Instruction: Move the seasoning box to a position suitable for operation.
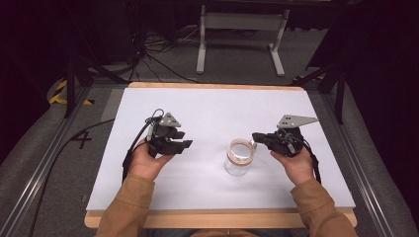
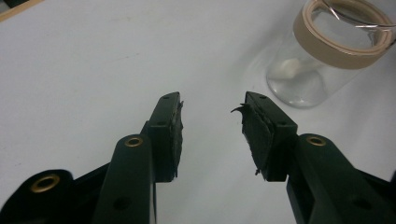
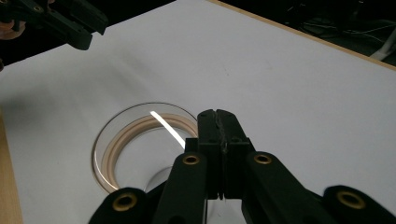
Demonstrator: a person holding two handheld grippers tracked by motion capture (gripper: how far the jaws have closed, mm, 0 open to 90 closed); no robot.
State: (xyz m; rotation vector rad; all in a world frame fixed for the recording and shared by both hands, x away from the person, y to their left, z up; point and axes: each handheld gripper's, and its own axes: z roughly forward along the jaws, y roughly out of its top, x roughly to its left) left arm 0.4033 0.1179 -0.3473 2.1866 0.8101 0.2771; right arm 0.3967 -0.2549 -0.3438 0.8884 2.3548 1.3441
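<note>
A clear glass jar [image 1: 239, 160] with a tan band round its mouth stands upright on the white tabletop [image 1: 207, 106], right of centre. My right gripper [image 1: 254, 135] is shut and its tips hover at the jar's right rim. In the right gripper view the closed jaws [image 3: 217, 112] sit over the jar's mouth [image 3: 140, 140], and a thin bright streak [image 3: 166, 127] runs across the opening beside them. My left gripper [image 1: 187, 144] stands open to the left of the jar, apart from it, holding nothing. In its own view the jaws [image 2: 212, 105] point towards the jar [image 2: 322, 51], which has something small and white [image 2: 289, 70] in it.
The tabletop has a wooden edge [image 1: 217, 217] at the front and metal rails [image 1: 44, 168] along both sides. Behind the table stand a white metal frame [image 1: 242, 22] and cables on the floor [image 1: 158, 59]. The left gripper [image 3: 70, 23] also appears in the right gripper view.
</note>
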